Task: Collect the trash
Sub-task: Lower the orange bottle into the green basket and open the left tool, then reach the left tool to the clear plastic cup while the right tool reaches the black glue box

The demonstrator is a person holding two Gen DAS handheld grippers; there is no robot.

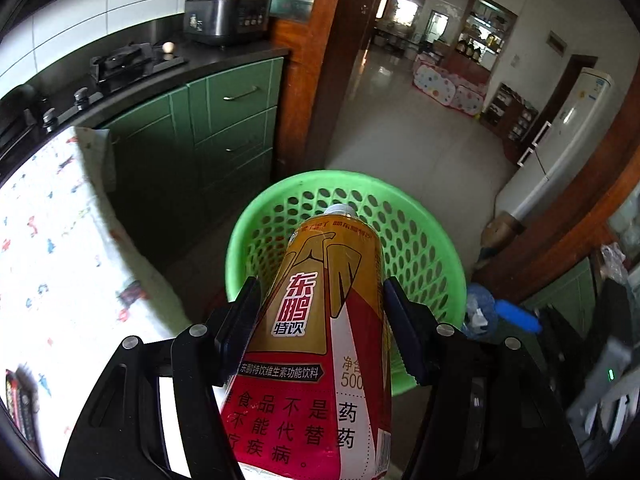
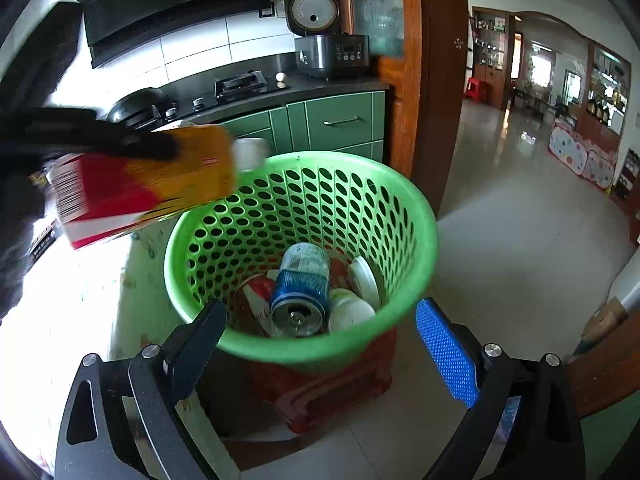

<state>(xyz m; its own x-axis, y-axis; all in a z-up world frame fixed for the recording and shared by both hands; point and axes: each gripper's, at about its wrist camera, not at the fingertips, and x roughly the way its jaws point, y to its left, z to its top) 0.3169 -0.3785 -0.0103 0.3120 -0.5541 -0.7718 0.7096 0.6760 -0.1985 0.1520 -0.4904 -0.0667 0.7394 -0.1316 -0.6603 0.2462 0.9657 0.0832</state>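
green perforated basket (image 2: pixel 408 216) on the floor beside the desk (image 1: pixel 48 240), holding a blue can (image 2: pixel 302 288); left gripper (image 1: pixel 320 320) fingers clamp a yellow-red bottle (image 1: pixel 320 320) above the rim; right gripper (image 2: pixel 316 352) fingers wide, empty.

At the left of the right wrist view, the drink bottle (image 2: pixel 152 184) is motion-smeared, its label unreadable. The bottle's base runs off the left wrist view's bottom edge.
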